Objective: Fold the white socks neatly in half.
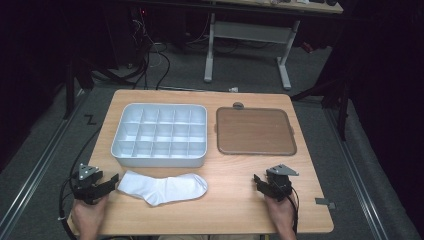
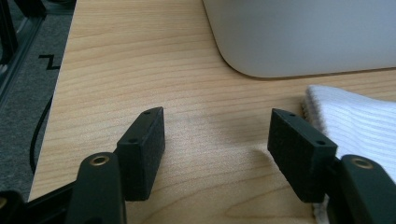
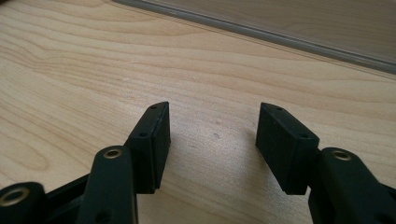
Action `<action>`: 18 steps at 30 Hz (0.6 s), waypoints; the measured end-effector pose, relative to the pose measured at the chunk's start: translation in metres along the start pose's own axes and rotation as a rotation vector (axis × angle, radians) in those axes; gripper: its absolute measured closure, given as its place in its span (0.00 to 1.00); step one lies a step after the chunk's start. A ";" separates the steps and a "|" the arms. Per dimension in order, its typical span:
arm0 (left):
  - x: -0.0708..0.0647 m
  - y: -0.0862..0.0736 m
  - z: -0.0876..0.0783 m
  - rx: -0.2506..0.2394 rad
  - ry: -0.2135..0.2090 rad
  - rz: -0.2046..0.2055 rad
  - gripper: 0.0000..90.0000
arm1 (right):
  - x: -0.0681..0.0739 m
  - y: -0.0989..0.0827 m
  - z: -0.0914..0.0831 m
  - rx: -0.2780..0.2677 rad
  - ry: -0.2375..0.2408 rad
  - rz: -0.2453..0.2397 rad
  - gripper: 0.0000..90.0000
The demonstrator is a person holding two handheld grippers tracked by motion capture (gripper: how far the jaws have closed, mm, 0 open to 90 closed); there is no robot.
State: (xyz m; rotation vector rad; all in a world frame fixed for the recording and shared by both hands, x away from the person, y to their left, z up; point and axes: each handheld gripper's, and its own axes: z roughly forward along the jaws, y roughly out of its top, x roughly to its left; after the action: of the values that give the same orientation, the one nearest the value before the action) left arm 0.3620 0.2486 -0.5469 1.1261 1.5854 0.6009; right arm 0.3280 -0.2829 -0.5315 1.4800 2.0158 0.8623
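Observation:
A white sock (image 1: 165, 187) lies flat on the wooden table (image 1: 235, 215), just in front of a white divided tray (image 1: 159, 134). At the table's front left corner my left gripper (image 1: 114, 181) rests low, open and empty, its tips close to the sock's cuff. From the left gripper view, the sock (image 2: 355, 126) sits right beside the right-hand jaw and bare wood shows in the left gripper (image 2: 217, 140) gap. Held near the front right, my right gripper (image 1: 258, 181) is open. Its own view has the right gripper (image 3: 212, 135) over bare wood with nothing between the jaws.
A brown lid (image 1: 255, 131) with a grey rim lies flat to the right of the tray; its edge (image 3: 261, 32) crosses the top of the right gripper view. The tray wall (image 2: 303, 37) stands ahead of the left gripper. Cables and desk legs occupy the floor beyond.

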 end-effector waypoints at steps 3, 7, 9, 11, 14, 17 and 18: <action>0.000 0.000 0.000 -0.001 0.000 -0.002 0.41 | 0.000 0.000 0.000 0.000 0.001 0.001 0.50; 0.000 0.000 -0.001 0.001 -0.004 -0.013 0.40 | 0.000 0.000 0.000 0.000 0.001 0.000 0.50; 0.000 0.000 -0.001 0.001 -0.004 -0.012 0.40 | 0.000 0.000 0.000 0.001 0.000 0.001 0.50; 0.000 0.000 -0.001 0.001 -0.004 -0.013 0.40 | 0.000 0.000 0.000 0.000 0.001 0.000 0.50; 0.000 0.000 -0.001 0.003 -0.005 -0.014 0.40 | 0.000 0.000 0.000 0.000 0.001 0.000 0.50; 0.001 0.001 -0.001 0.004 -0.006 -0.015 0.40 | 0.000 0.000 0.000 0.000 0.000 0.001 0.50; 0.001 0.001 -0.001 0.005 -0.005 -0.013 0.40 | 0.000 0.000 0.000 0.000 0.000 0.002 0.50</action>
State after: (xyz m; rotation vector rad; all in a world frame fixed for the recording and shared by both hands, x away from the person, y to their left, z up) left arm 0.3612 0.2497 -0.5463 1.1192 1.5894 0.5848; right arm 0.3280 -0.2827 -0.5315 1.4819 2.0153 0.8628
